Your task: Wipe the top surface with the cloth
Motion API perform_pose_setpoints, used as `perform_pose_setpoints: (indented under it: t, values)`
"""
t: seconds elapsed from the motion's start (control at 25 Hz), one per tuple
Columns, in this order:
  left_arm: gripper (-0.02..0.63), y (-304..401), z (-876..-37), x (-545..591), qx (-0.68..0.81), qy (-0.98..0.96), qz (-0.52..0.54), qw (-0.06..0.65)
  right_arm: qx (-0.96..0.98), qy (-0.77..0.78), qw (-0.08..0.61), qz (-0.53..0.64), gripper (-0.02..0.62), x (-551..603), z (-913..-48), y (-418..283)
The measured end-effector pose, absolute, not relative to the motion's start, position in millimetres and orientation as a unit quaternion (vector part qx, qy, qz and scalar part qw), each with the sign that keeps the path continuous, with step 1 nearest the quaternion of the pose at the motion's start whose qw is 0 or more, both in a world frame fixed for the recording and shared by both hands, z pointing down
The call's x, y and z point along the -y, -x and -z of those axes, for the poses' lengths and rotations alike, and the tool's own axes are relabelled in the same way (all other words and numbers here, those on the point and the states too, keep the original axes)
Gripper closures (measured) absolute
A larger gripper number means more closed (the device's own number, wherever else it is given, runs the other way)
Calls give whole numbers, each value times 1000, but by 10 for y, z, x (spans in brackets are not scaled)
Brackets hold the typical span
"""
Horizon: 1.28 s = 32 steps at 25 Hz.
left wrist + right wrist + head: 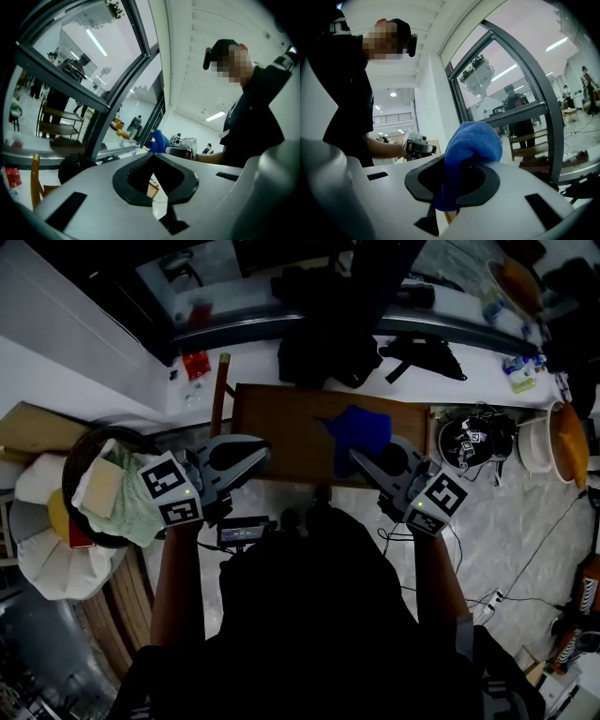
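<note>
My right gripper clamps cloth above worktop | left gripper closed, empty | judgement: lay cloth flat, overlap strokes.

A large shared workspace, of an office or lab kind, is shown. Tall glazing in dark frames is seen, with strip lights overhead and people standing beyond the glass. Cables and a power strip are laid over a pale stone floor, and bags are left on a white ledge.
</note>
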<state>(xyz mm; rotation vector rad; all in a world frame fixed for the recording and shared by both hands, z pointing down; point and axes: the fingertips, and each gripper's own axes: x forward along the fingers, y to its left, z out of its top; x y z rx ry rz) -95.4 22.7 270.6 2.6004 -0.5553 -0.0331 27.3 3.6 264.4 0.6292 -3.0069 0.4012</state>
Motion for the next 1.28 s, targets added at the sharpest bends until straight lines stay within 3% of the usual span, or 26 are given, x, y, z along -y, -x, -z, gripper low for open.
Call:
perform_pose_setpoints:
  t: [0.76, 1.28]
  values:
    - [598, 428, -2637, 792, 237, -939, -28, 247, 977, -153, -27, -149, 529, 1058, -2734, -536]
    - [598, 1107, -2786, 946, 232, -937, -41, 259, 974, -152, -14, -165, 529, 1221, -2819, 217]
